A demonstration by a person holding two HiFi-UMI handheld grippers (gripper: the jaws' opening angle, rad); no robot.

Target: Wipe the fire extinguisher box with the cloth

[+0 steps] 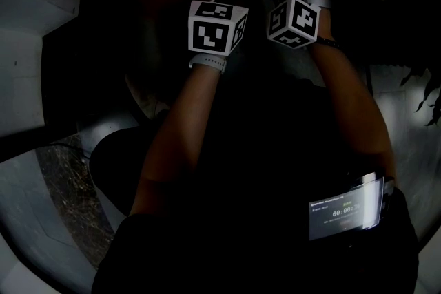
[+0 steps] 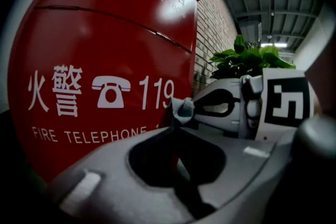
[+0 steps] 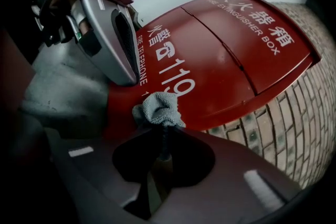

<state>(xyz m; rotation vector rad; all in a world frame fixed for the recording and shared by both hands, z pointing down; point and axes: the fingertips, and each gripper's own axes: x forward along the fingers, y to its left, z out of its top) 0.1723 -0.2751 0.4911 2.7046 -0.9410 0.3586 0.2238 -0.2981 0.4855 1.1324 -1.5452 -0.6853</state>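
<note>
Red fire extinguisher box [image 2: 105,60], lettered "119", stands against a brick wall [image 3: 283,123]. Only the left gripper view shows the leafy plant [image 2: 247,57] beside it. Left gripper [image 2: 181,113] and right gripper [image 3: 160,123] are each clamped on one small grey cloth [image 3: 156,106], bunched close to the box's front; contact cannot be made out. The dim head view hides cloth and jaw tips behind the marker cubes [image 1: 217,25]. Both forearms reach forward, converging at the box.
</note>
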